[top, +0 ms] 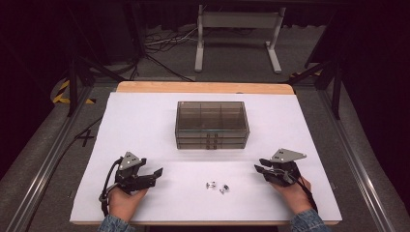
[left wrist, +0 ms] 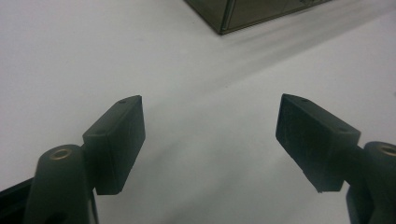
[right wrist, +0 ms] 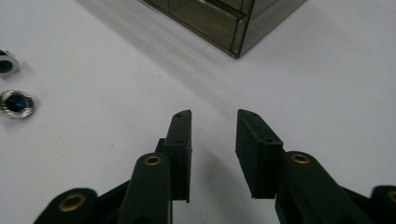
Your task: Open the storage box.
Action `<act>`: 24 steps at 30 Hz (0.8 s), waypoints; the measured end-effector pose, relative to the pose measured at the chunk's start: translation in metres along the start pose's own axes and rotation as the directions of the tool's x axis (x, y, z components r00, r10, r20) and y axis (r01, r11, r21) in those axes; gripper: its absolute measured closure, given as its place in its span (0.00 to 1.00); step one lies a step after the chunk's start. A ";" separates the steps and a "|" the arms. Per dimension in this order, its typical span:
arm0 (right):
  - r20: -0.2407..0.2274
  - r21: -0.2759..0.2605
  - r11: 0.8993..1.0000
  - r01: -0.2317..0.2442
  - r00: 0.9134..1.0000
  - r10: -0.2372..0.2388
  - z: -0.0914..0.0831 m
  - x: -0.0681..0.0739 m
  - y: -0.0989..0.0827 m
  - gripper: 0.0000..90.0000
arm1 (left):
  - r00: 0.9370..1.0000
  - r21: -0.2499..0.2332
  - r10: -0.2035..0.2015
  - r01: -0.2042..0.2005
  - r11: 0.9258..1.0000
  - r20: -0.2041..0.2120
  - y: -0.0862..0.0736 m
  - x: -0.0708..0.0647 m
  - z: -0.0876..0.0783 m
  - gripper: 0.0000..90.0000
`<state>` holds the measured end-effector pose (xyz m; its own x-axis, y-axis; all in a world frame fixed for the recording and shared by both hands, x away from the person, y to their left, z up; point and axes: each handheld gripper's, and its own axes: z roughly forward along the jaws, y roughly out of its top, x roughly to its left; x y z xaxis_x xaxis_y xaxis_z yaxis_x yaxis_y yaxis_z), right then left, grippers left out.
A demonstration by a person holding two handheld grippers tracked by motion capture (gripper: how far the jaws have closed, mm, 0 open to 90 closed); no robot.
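A smoky see-through box (top: 212,124) with small drawers in its front stands at the middle of the white sheet. Two small shiny metal pieces (top: 211,184) (top: 224,188) lie near the front edge, between the hands. My left gripper (top: 155,175) rests at the front left, pointing right, and its jaws (left wrist: 211,100) stand wide open over bare sheet. My right gripper (top: 257,165) rests at the front right, pointing left; its jaws (right wrist: 214,114) are open by a narrow gap with nothing in it. The metal pieces (right wrist: 16,103) lie to its left, and the box's corner (right wrist: 219,21) is ahead of it.
The white sheet (top: 145,121) covers a wooden table (top: 203,87). A white metal stand (top: 237,29) and cables are on the floor beyond the table. Dark frame rails run along both sides.
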<state>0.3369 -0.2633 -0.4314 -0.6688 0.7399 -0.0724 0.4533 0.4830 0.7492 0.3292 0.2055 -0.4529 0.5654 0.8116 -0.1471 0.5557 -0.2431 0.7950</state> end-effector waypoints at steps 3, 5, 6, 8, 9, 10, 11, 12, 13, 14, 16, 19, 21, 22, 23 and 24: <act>-0.005 -0.005 1.000 -0.010 1.000 0.010 -0.007 -0.001 0.002 0.74 | 0.999 -0.004 0.044 -0.044 0.999 -0.005 -0.001 -0.006 0.001 0.27; -0.010 -0.011 1.000 -0.007 1.000 0.006 -0.012 -0.002 0.004 0.75 | 0.998 -0.003 0.062 -0.062 0.998 -0.006 -0.001 -0.008 0.002 0.27; -0.008 -0.012 1.000 -0.008 1.000 0.007 -0.014 -0.002 0.006 0.74 | 0.998 -0.002 0.064 -0.064 0.998 -0.007 -0.001 -0.008 0.002 0.27; -0.014 -0.012 1.000 -0.011 1.000 0.011 -0.018 -0.001 0.008 0.74 | 0.998 -0.006 0.062 -0.062 0.998 -0.005 -0.001 -0.008 0.002 0.27; -0.021 -0.008 1.000 -0.007 1.000 0.007 -0.020 0.000 0.010 0.74 | 0.998 -0.008 0.061 -0.061 0.998 -0.002 -0.001 -0.008 0.002 0.27; -0.024 -0.007 1.000 -0.002 1.000 0.002 -0.021 0.000 0.011 0.74 | 0.998 -0.012 0.061 -0.061 0.998 -0.001 -0.001 -0.008 0.002 0.27; -0.034 -0.002 1.000 0.005 0.999 -0.005 -0.022 0.002 0.014 0.73 | 0.998 -0.013 0.061 -0.061 0.998 0.001 -0.001 -0.008 0.002 0.27; -0.039 0.005 1.000 0.010 0.999 -0.010 -0.023 0.004 0.016 0.73 | 0.998 -0.014 0.063 -0.063 0.998 -0.001 -0.001 -0.008 0.002 0.26; -0.049 0.008 1.000 0.015 0.999 -0.015 -0.023 0.005 0.018 0.72 | 0.998 -0.015 0.067 -0.067 0.998 -0.002 -0.001 -0.008 0.002 0.26; -0.060 0.011 1.000 0.017 0.998 -0.016 -0.024 0.007 0.020 0.72 | 0.998 -0.015 0.069 -0.069 0.998 -0.003 -0.001 -0.009 0.002 0.26; -0.082 0.016 1.000 0.026 0.996 -0.024 -0.025 0.012 0.025 0.70 | 0.997 -0.014 0.072 -0.072 0.997 -0.005 -0.001 -0.009 0.002 0.26; -0.110 0.018 0.999 0.043 0.993 -0.041 -0.026 0.019 0.031 0.70 | 0.997 -0.015 0.073 -0.073 0.997 -0.002 -0.001 -0.009 0.002 0.26; -0.132 0.023 0.998 0.055 0.990 -0.052 -0.027 0.024 0.035 0.70 | 0.997 -0.015 0.073 -0.073 0.997 -0.004 -0.001 -0.009 0.002 0.26; -0.141 0.025 0.998 0.063 0.988 -0.058 -0.027 0.026 0.037 0.70 | 0.997 -0.014 0.073 -0.073 0.997 -0.002 -0.001 -0.009 0.002 0.26; -0.153 0.020 0.997 0.071 0.986 -0.067 -0.027 0.029 0.040 0.70 | 0.997 -0.014 0.073 -0.073 0.997 -0.004 -0.001 -0.009 0.002 0.26; -0.162 0.020 0.997 0.079 0.984 -0.075 -0.027 0.031 0.042 0.69 | 0.997 -0.014 0.075 -0.075 0.997 -0.004 -0.001 -0.009 0.002 0.26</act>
<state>0.3194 -0.2328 -0.3847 -0.7875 0.6160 -0.0203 0.4110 0.5493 0.7276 0.3247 0.1970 -0.4535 0.6032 0.7930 -0.0848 0.5033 -0.2960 0.8118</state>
